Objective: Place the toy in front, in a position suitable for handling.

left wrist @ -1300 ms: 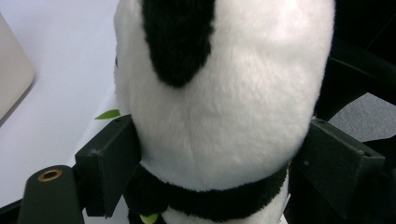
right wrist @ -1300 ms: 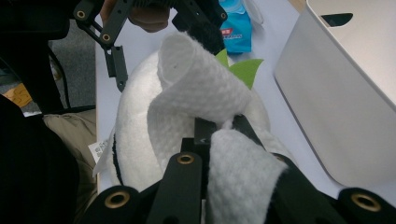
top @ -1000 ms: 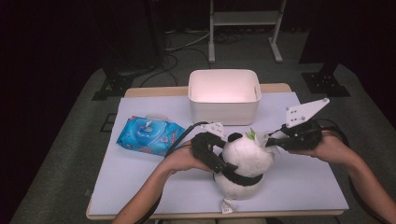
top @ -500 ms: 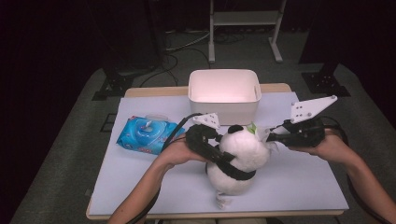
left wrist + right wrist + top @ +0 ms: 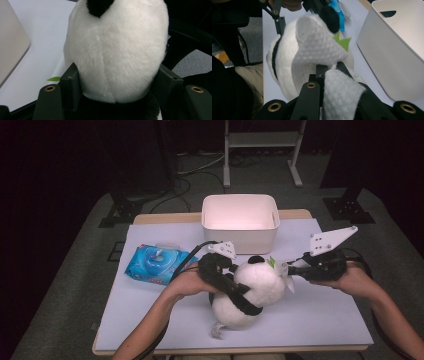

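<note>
The bin (image 5: 240,222) blocks the desk's (image 5: 150,315) far middle, with the wipes pack (image 5: 156,265) at its left. The panda (image 5: 250,292) takes the centre. Near left and right corners lie open.

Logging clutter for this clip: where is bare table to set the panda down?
Bare table lies right of the panda and near the front left corner. It is crowded between the wipes pack, white bin and both grippers.
</note>
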The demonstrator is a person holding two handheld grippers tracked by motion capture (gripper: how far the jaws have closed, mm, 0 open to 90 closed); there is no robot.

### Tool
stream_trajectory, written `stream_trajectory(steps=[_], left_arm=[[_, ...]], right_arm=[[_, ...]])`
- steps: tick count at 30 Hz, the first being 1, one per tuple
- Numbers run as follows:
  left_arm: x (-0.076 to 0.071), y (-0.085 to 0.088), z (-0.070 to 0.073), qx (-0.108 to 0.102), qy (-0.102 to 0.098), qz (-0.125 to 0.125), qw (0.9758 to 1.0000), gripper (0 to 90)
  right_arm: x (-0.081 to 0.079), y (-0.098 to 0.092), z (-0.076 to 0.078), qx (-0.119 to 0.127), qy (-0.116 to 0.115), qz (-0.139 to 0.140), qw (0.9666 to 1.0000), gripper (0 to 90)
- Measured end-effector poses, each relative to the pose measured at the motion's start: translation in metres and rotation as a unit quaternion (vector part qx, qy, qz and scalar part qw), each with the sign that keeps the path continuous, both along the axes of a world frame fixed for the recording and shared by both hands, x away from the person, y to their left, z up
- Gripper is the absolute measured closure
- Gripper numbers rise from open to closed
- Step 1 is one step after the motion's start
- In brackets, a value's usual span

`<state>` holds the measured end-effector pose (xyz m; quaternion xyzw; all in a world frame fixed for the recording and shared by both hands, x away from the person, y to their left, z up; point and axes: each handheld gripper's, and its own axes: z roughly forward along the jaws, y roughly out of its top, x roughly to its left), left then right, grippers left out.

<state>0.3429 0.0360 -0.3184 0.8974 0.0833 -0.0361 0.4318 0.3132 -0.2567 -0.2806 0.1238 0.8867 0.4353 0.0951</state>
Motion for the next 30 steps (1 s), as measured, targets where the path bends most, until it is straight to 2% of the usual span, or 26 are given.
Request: stream_trajectory(steps=[3,6,9,12,18,26,29,30], left_arm=[[0.001,-0.006,0.001,0.006,-0.003,-0.003,1.0000,33.1],[0.000,-0.011,0.000,0.007,-0.005,-0.006,0.9999,32.9],[-0.002,-0.021,0.001,0.014,-0.010,-0.013,0.9998,32.4],[-0.002,-0.026,0.000,0.016,-0.010,-0.016,0.9997,31.9],[-0.001,-0.030,-0.006,0.029,-0.001,-0.013,0.9995,25.3],[-0.003,-0.029,-0.010,0.056,-0.009,-0.011,0.9983,21.2],[-0.006,-0.026,-0.011,0.047,-0.005,-0.006,0.9988,20.5],[-0.006,-0.025,-0.011,0.048,-0.009,-0.007,0.9988,20.3]], right_arm=[[-0.002,0.004,0.007,-0.014,-0.009,0.006,0.9999,82.9],[-0.003,0.007,0.011,-0.010,-0.009,0.011,0.9999,82.9],[-0.003,0.014,0.016,-0.022,-0.019,0.014,0.9995,82.9],[-0.002,0.016,0.017,-0.023,-0.020,0.015,0.9994,82.8],[0.000,0.013,0.006,-0.042,-0.005,0.010,0.9991,82.7],[0.001,-0.001,-0.007,-0.043,0.007,-0.010,0.9990,82.7],[0.001,-0.006,-0.012,-0.045,0.011,-0.017,0.9988,82.8],[0.001,-0.008,-0.014,-0.043,0.014,-0.019,0.9988,82.7]])
